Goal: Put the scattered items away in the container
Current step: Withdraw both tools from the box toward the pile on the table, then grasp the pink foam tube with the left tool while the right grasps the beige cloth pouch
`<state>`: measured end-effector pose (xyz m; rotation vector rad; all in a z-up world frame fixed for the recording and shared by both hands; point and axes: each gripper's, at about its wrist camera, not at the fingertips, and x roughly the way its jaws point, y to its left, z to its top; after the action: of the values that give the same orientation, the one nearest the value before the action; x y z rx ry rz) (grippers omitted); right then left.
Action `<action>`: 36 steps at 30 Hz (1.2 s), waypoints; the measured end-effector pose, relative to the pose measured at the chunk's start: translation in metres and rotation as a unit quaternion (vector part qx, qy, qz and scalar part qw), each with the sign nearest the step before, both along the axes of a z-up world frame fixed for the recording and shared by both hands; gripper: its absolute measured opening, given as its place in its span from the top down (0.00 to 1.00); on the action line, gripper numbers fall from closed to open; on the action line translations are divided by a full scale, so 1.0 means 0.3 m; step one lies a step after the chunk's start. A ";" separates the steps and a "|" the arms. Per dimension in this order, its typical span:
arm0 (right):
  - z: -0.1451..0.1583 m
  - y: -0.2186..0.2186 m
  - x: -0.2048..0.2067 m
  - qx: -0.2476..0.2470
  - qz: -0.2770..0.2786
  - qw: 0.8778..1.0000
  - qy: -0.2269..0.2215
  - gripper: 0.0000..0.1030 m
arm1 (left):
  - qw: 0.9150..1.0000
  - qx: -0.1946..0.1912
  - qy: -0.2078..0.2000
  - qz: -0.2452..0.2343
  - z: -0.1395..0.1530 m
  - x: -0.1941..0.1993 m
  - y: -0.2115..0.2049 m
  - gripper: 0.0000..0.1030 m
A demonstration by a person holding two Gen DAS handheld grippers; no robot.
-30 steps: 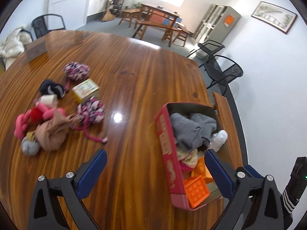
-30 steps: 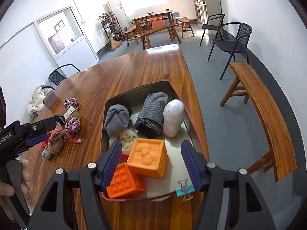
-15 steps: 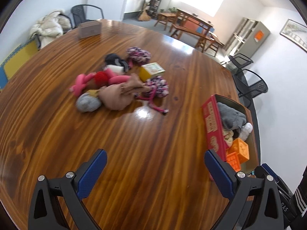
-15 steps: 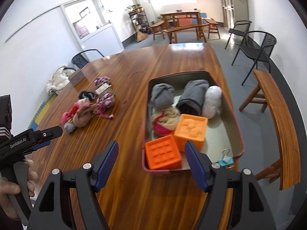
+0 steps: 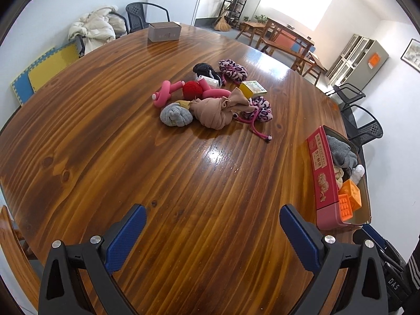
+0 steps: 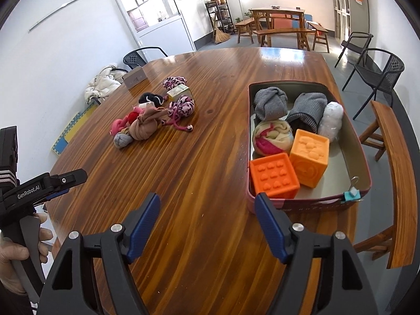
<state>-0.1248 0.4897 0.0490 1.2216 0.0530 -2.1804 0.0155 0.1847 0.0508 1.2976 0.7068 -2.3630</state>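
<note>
While both tongs hang above a wooden table (image 5: 131,157), the scattered items wait in a heap well ahead of the left gripper (image 5: 212,232), whose jaws stand wide and empty. That heap includes a tan cloth bundle (image 5: 218,111), a grey sock ball (image 5: 175,114), a pink toy (image 5: 165,93) and a small yellow box (image 5: 252,88). Jaws on the right gripper (image 6: 207,221) are opening with nothing between them; the tin container (image 6: 363,162), holding two orange blocks (image 6: 274,174) and rolled socks, sits just ahead to its right.
</note>
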 end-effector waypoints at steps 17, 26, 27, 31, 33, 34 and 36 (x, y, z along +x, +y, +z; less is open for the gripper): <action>-0.032 -0.238 -0.018 0.013 -0.018 0.999 -0.028 0.23 | 0.999 -0.001 -0.011 -0.032 -0.028 -0.076 -0.273 0.00; -0.042 -0.452 -0.048 0.017 -0.009 0.999 -0.032 0.23 | 0.999 0.007 -0.025 -0.044 -0.098 -0.151 -0.462 0.00; -0.044 -0.470 -0.050 0.018 -0.009 0.999 -0.032 0.23 | 0.999 0.007 -0.025 -0.045 -0.102 -0.162 -0.480 0.00; -0.056 -0.537 -0.060 0.025 -0.009 0.999 -0.037 0.23 | 0.998 0.008 -0.019 -0.052 -0.120 -0.232 -0.547 0.00; -0.066 -0.556 -0.066 0.028 -0.013 0.999 -0.040 0.23 | 0.998 0.000 -0.021 -0.059 -0.131 -0.279 -0.565 0.00; -0.073 -0.565 -0.070 0.029 -0.016 0.999 -0.043 0.23 | 0.998 -0.004 -0.022 -0.064 -0.137 -0.297 -0.567 0.00; -0.086 -0.579 -0.080 0.033 -0.020 0.998 -0.048 0.23 | 0.997 -0.009 -0.027 -0.075 -0.159 -0.351 -0.572 0.00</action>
<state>-0.1489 0.3160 0.0231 1.3742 0.0614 -2.1649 -0.0899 0.0132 0.0032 1.4463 0.5885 -2.4343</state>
